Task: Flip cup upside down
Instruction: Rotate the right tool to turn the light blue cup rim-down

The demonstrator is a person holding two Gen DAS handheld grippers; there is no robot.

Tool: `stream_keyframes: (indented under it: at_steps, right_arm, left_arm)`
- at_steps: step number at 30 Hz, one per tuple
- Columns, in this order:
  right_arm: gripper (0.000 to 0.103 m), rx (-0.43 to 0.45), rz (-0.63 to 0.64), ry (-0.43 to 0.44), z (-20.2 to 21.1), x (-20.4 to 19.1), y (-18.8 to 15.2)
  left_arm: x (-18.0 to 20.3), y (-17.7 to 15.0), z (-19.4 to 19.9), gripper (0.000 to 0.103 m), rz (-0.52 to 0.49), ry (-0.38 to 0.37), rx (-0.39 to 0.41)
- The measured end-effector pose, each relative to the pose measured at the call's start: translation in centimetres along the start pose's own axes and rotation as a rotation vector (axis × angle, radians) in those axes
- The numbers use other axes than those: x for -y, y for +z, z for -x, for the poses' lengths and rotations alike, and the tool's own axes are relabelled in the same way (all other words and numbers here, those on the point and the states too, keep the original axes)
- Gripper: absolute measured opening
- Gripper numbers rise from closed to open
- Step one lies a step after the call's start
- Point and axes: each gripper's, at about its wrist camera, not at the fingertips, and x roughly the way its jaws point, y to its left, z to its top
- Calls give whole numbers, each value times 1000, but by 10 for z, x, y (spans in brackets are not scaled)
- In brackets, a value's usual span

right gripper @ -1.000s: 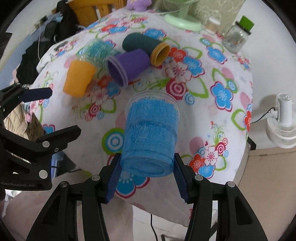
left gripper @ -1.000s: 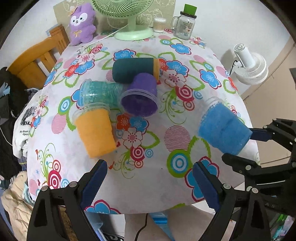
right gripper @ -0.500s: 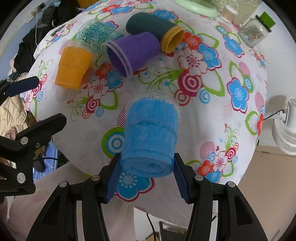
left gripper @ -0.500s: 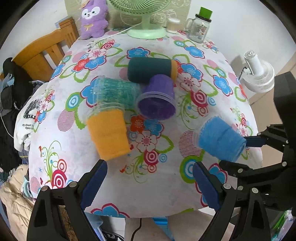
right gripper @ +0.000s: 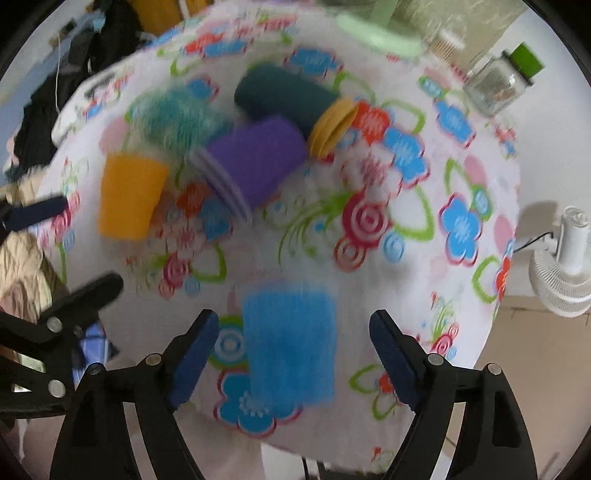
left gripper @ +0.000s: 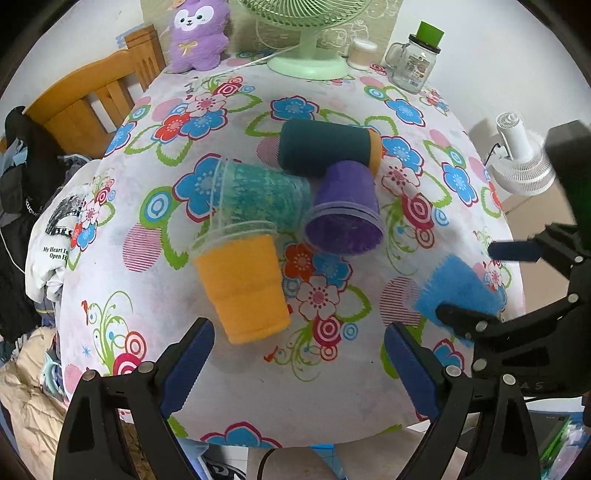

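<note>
The blue cup (right gripper: 290, 343) stands between the spread fingers of my right gripper (right gripper: 293, 354), which is open and not touching it; the view is blurred. It also shows in the left wrist view (left gripper: 456, 286) near the table's right front edge, base up, partly hidden by the right gripper (left gripper: 491, 284). My left gripper (left gripper: 295, 363) is open and empty above the table's front edge. An orange cup (left gripper: 240, 284) sits just beyond its left finger.
A purple cup (left gripper: 345, 210), a teal cup (left gripper: 258, 199) and a dark green cup (left gripper: 325, 147) lie on their sides mid-table on the flowered cloth (left gripper: 332, 387). A green fan (left gripper: 306, 62), glass jar (left gripper: 413, 62) and plush toy (left gripper: 197, 33) stand at the back. A wooden chair (left gripper: 85, 107) is left.
My right gripper has opened and let go of the blue cup, which now rests on the table near the right front edge. The left gripper stayed open and moved a little closer to the table.
</note>
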Motion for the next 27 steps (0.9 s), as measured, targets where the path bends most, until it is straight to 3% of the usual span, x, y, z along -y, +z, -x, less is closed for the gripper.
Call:
stream_keyframes:
  at_steps: [7,11,19,27]
  right_arm:
    - [87,97,-128,51,2,14,-2]
    - [87,228,-177,82,14,24,-33]
    - [87,492,-165,50,9,24,-108]
    - [83,655,-150,85,-26,9,-153]
  left_arm:
    - [-2,10,-2,95,-14,-1,2]
    - [4,11,1,95,-50,-5,8]
    - [20,-3,-3,95,-115,9,11]
    - [27,-21,-16,95,-128,8,78]
